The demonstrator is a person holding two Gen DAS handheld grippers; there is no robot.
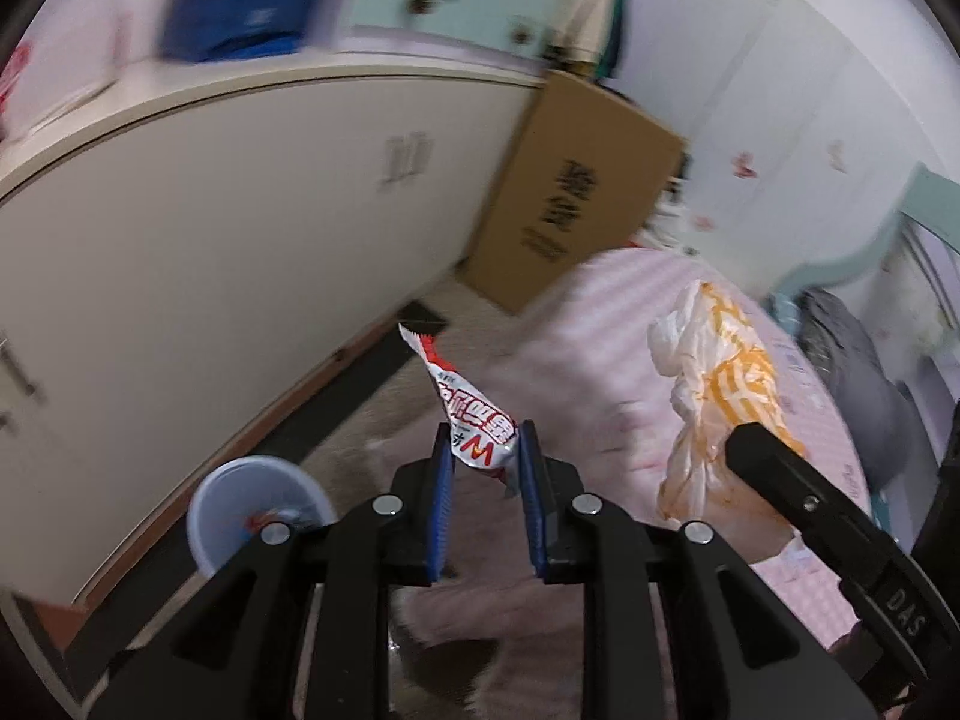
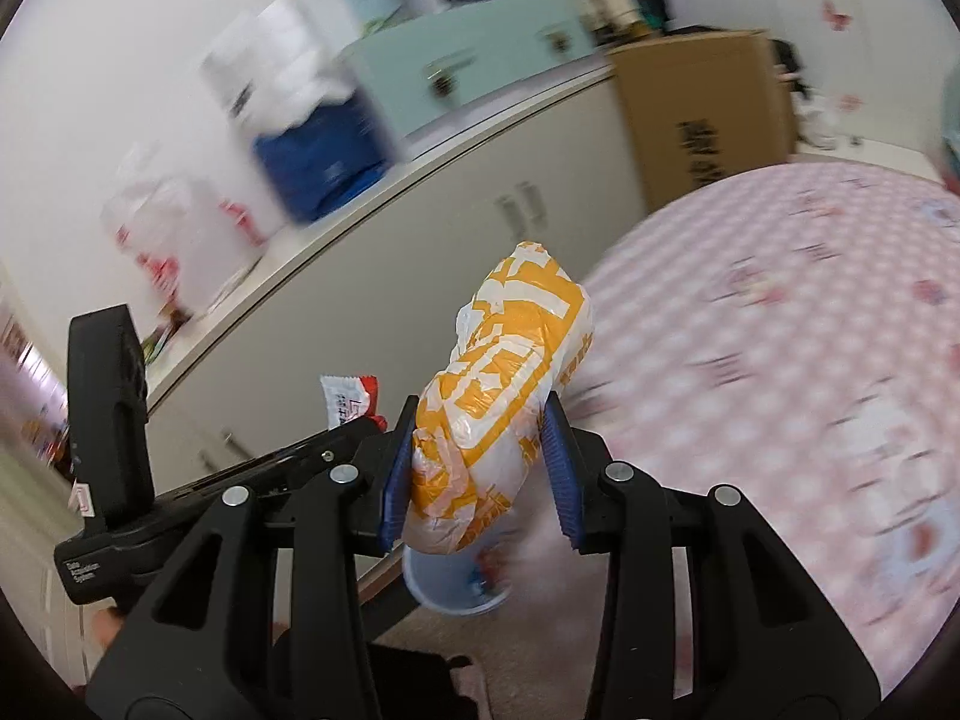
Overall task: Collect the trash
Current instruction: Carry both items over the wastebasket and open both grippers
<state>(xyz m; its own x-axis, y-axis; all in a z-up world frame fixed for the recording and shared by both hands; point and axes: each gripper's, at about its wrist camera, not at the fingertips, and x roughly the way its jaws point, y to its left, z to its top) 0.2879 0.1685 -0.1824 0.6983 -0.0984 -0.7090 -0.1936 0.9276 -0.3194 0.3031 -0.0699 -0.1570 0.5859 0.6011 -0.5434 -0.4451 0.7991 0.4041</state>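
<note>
the left tongs (image 1: 485,443) pinch a red-and-white snack wrapper (image 1: 465,414) above the floor, near a pale plastic cup (image 1: 240,510); the right tongs (image 2: 483,447) clamp a knotted orange-and-white plastic bag (image 2: 498,414) beside the pink bed (image 2: 780,360)

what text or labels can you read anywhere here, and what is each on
"DAS": on the right hand-held gripper body, seen from the left wrist.
"W": on the red and white snack wrapper; its other print is unreadable.
Cardboard box: dark characters, too blurred.
Orange and white plastic bag: unreadable.
Left hand-held gripper: small label, too small to read.
</note>
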